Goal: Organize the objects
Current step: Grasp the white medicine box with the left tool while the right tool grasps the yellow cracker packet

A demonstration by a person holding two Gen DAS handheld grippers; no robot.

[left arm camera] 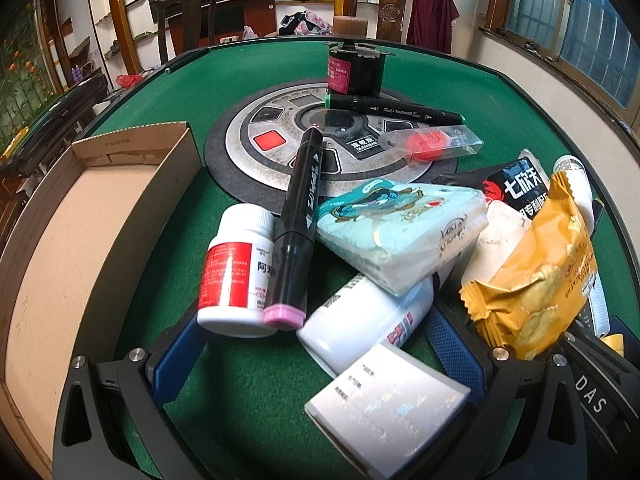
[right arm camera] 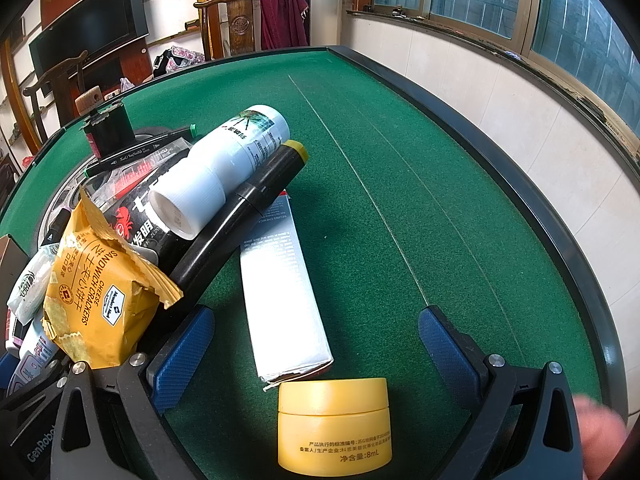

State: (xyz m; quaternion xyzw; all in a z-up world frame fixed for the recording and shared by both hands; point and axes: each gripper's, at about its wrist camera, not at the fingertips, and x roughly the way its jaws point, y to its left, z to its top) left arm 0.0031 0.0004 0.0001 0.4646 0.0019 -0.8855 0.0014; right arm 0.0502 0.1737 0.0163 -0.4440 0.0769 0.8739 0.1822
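Two grippers hang over one heap of small goods on the green felt table (right arm camera: pixel 400 160), both angled steeply down, both with jaws spread wide and nothing held.

Left gripper (left arm camera: pixel 316 344): between its blue pads lie a white bottle (left arm camera: pixel 360 324) on its side and a silvery box (left arm camera: pixel 388 412), neither pressed. Just beyond stands a red-and-white pill bottle (left arm camera: pixel 234 272), with a black marker (left arm camera: pixel 298 232) leaning against it, pink cap nearest the camera, long axis running away toward the table's centre panel (left arm camera: pixel 320 140). A tissue pack (left arm camera: pixel 400 232) and a yellow cracker packet (left arm camera: pixel 536 276) lie to the right. The cardboard tray (left arm camera: pixel 80 232) sits to the left of the heap, close beside this gripper; likely the place for the goods, so the left hand has the shorter carry.

Right gripper (right arm camera: pixel 316 344): a yellow jar (right arm camera: pixel 334 424) stands upright between its fingers, apart from both pads. A white carton (right arm camera: pixel 284 292) lies just beyond, long axis pointing away. A black marker with yellow cap (right arm camera: pixel 244 204) and a white spray bottle (right arm camera: pixel 228 160) rest across the heap.

Room: wooden chairs, shelving, dark screen, windows on the right.
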